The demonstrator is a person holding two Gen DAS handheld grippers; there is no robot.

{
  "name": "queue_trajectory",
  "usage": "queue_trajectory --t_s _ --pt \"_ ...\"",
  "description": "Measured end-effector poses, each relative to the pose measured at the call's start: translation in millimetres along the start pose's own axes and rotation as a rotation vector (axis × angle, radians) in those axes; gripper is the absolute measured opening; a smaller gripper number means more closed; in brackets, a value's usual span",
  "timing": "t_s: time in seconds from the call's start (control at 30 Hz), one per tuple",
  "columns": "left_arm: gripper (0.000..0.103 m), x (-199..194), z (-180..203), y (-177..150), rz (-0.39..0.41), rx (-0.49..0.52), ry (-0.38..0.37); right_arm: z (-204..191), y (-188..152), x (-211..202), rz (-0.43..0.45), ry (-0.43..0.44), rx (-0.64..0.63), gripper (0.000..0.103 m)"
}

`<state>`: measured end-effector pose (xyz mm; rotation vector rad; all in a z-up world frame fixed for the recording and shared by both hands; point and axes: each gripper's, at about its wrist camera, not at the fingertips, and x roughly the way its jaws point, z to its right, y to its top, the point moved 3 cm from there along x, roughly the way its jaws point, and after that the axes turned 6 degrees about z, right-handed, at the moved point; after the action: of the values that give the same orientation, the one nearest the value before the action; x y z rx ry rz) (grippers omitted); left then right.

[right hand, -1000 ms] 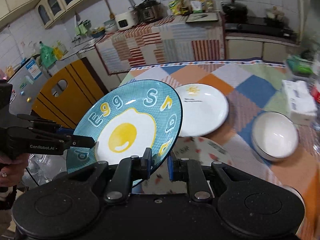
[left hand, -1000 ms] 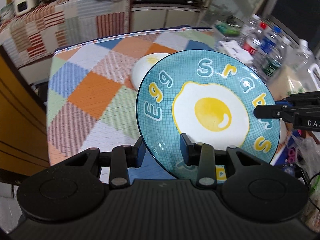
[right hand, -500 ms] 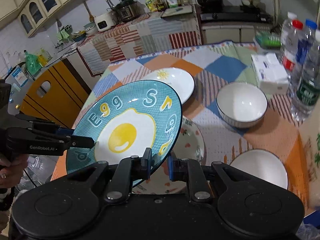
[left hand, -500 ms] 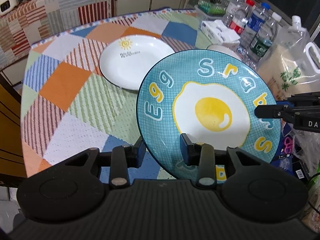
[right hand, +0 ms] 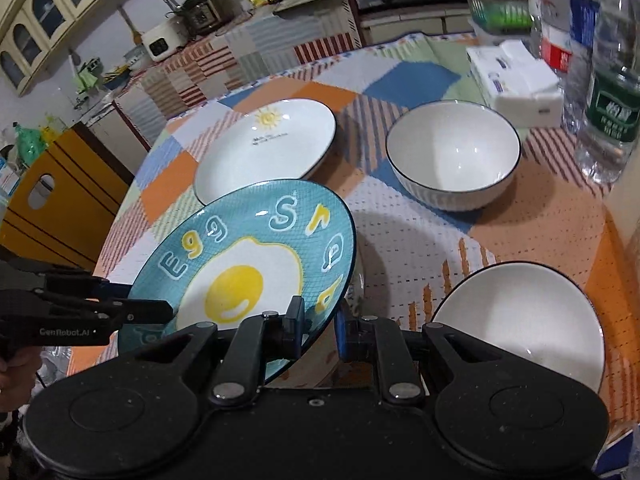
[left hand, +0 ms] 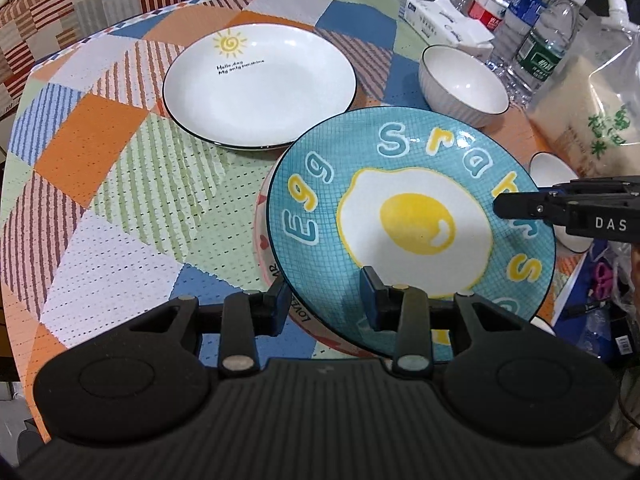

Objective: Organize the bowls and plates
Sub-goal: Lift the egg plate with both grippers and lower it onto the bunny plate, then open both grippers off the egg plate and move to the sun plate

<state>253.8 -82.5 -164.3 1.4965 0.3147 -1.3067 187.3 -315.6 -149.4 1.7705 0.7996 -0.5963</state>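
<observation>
A blue plate with a fried-egg print [left hand: 412, 224] [right hand: 240, 264] is held tilted between both grippers, just above a patterned plate [left hand: 276, 280] that is mostly hidden under it. My left gripper [left hand: 324, 304] is shut on the blue plate's near rim. My right gripper [right hand: 318, 328] is shut on its opposite rim and shows in the left wrist view [left hand: 560, 210]. A white sun-print plate [left hand: 260, 86] [right hand: 266, 144] lies behind. A white bowl [left hand: 464, 88] [right hand: 454, 152] stands at the back right. A second white bowl [right hand: 520, 316] sits near the right gripper.
The round table [left hand: 100, 184] has a patchwork cloth. Water bottles [left hand: 532, 36] [right hand: 608, 80], a tissue pack [left hand: 444, 28] [right hand: 516, 80] and a bag of rice [left hand: 592, 116] stand at the right edge. A yellow cabinet [right hand: 56, 204] stands beyond the table's left.
Both grippers have carried the blue plate forward and down over the table. It now hangs close over the patterned plate, and the white plate and bowls look nearer.
</observation>
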Motion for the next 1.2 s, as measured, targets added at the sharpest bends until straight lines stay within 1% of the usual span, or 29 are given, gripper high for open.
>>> queue_trajectory --t_s 0.2,0.27,0.37,0.5,0.6,0.73,0.83,0.9,0.97,1.0,1.07,1.13,1.2 --pt "0.035 9 -2 -3 -0.013 0.015 0.014 1 -4 12 -0.024 -0.014 -0.001 0.02" --pt "0.035 10 -3 -4 -0.019 0.023 0.0 -1 -4 13 -0.032 -0.026 -0.022 0.02" --pt "0.035 9 -5 -6 -0.002 0.044 0.0 -7 -1 14 -0.038 -0.035 -0.063 0.02" --pt "0.035 15 -7 -8 -0.023 0.039 0.011 -10 0 17 -0.053 -0.035 -0.083 0.02" --pt "0.035 18 -4 -13 -0.027 0.061 0.02 -15 -2 19 -0.064 -0.063 -0.114 0.02" --pt "0.034 17 1 -15 -0.011 0.089 0.046 -14 -6 21 -0.069 -0.095 -0.121 0.021" --pt "0.034 17 1 -14 -0.011 0.085 0.051 -14 -6 23 -0.075 -0.13 -0.125 0.023" --pt "0.033 14 0 -13 -0.011 0.07 0.044 -16 -4 24 -0.088 -0.159 -0.15 0.023" --pt "0.033 8 -2 -11 -0.011 0.046 0.035 -20 -3 22 -0.063 -0.213 -0.208 0.024" --pt "0.033 4 -3 -9 -0.01 0.04 0.037 -22 -2 20 -0.054 -0.222 -0.23 0.024" --pt "0.033 -5 -4 -7 -0.004 0.036 0.041 -27 4 12 -0.039 -0.216 -0.249 0.026" --pt "0.033 -14 -3 -5 0.0 0.035 0.045 -33 11 1 -0.013 -0.202 -0.262 0.03" --pt "0.033 -25 -3 -3 0.007 0.034 0.054 -40 19 -9 0.005 -0.188 -0.275 0.031"
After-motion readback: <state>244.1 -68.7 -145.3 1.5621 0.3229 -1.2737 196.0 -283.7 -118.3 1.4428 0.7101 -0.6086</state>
